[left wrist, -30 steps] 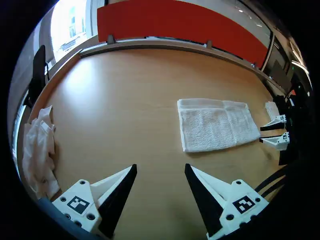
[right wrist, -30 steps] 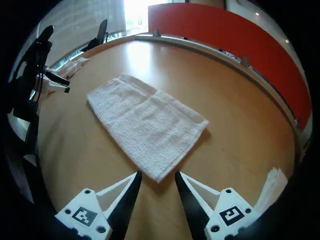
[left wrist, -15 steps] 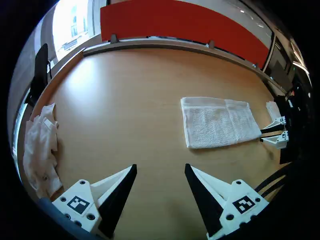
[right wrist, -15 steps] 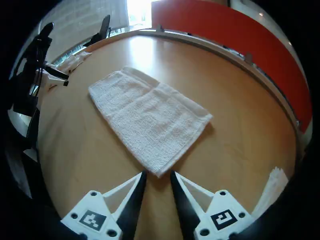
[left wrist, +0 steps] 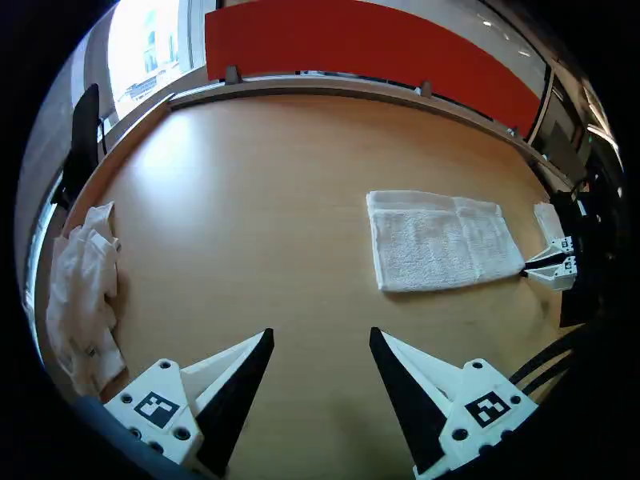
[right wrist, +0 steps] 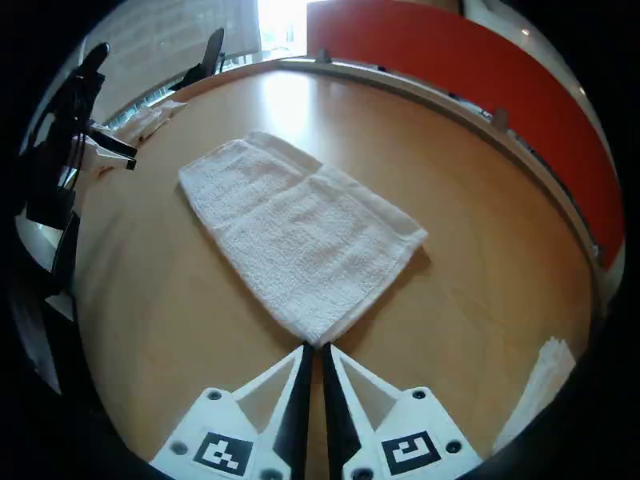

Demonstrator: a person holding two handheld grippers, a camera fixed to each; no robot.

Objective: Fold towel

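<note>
Nearest in the right gripper view, the right gripper [right wrist: 314, 352] has its fingers drawn almost together, with the near corner of the towel [right wrist: 300, 232] right at their tips. They appear to pinch that corner, though how much cloth lies between them cannot be told. In the left gripper view, the left gripper [left wrist: 320, 334] hangs over bare tabletop [left wrist: 240, 224], well apart from the towel. Its fingers are spread wide with nothing between them.

The towel lies flat near the middle of the tabletop as a compact rectangle. A seam-like line crosses it and a doubled band runs along its far edge, so it looks folded at least once, with the edges fairly well lined up. By that, the task seems well under way. The first folds look done, and the corner grip suggests one more fold or a final straightening is left. The other corner of that short edge is not held, so an even fold would likely need the left gripper too.

Farther off, a crumpled white cloth [left wrist: 80, 296] lies at the tabletop's edge, and a red panel [left wrist: 360, 40] stands behind the far rim.
</note>
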